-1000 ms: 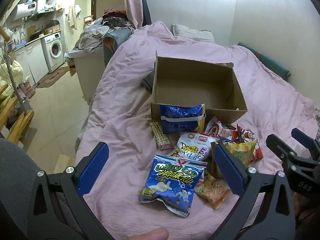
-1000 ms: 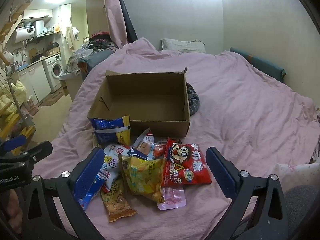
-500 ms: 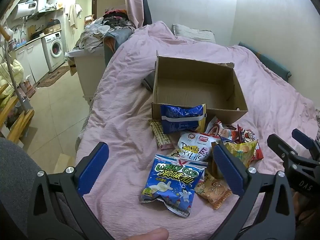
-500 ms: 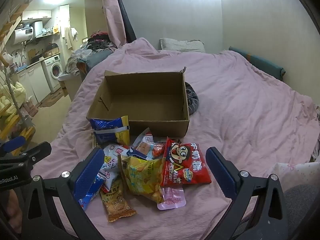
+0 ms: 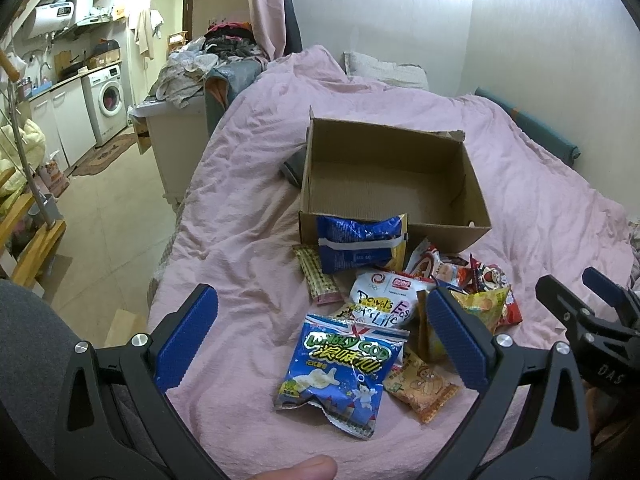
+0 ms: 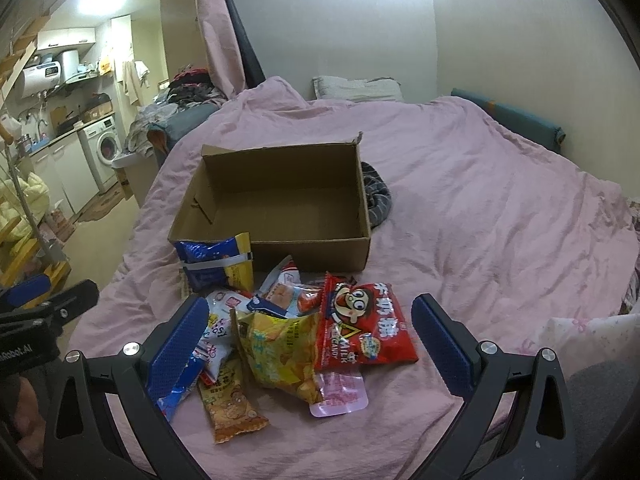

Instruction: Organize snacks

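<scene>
Fingers of the left gripper (image 5: 322, 336) stand spread wide at the bottom of the left wrist view, holding nothing; we find the right gripper (image 6: 310, 340) likewise spread and empty at the bottom of its own frame. Just beyond them we record a heap of snacks on the pink bedcover (image 6: 500, 216): a blue packet (image 5: 340, 368) nearest in the left view, an orange packet (image 6: 230, 400), a yellow bag (image 6: 280, 348) and a red candy bag (image 6: 362, 324) at lower centre. Farther up, a dark blue bag (image 5: 360, 244) leans against the cardboard box (image 6: 312, 256), which sits open at frame centre. Beyond, at upper left, we note a washing machine (image 5: 106, 98).
</scene>
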The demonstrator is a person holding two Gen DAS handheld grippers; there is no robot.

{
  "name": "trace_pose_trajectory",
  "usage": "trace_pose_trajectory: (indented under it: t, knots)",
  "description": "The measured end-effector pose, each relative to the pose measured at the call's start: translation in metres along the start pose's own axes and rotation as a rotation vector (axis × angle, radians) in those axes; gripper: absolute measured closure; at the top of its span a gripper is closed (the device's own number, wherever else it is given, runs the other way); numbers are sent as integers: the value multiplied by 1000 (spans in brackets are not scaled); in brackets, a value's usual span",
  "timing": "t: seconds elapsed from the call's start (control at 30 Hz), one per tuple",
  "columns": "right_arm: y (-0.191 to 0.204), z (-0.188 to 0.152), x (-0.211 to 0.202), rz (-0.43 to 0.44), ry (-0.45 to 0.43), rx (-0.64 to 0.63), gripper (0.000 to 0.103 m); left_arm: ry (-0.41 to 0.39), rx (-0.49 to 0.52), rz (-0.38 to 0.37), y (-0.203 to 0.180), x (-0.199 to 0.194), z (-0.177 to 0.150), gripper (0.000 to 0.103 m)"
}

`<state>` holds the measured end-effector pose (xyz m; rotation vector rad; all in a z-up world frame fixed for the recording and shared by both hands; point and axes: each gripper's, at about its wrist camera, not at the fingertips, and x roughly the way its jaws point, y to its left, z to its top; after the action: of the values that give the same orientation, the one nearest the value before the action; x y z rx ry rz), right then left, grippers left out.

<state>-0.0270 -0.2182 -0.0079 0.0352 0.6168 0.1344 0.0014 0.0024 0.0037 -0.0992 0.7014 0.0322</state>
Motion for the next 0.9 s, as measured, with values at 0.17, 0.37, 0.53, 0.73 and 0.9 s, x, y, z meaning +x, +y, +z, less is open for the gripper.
trace_pose_trajectory:
  t: [0.17,0.37,0.53,0.73,0.9]
  knots:
    - [-6,1,2,-6,-1,35,0,-5,37,22,-3,2,-3,0]
    - [-8,3,4,24,8,39,0,14,34,14,-6,6,-6,0]
    - [-11,4,7,35,28,63,0,6,32,35,-4,7,-6,0]
    - [-6,4,5,18,18,36,0,6,21,29,-1,8,-6,0]
    - [-2,3,2,21,3,16,0,1,29,29,-2,7,-5,0]
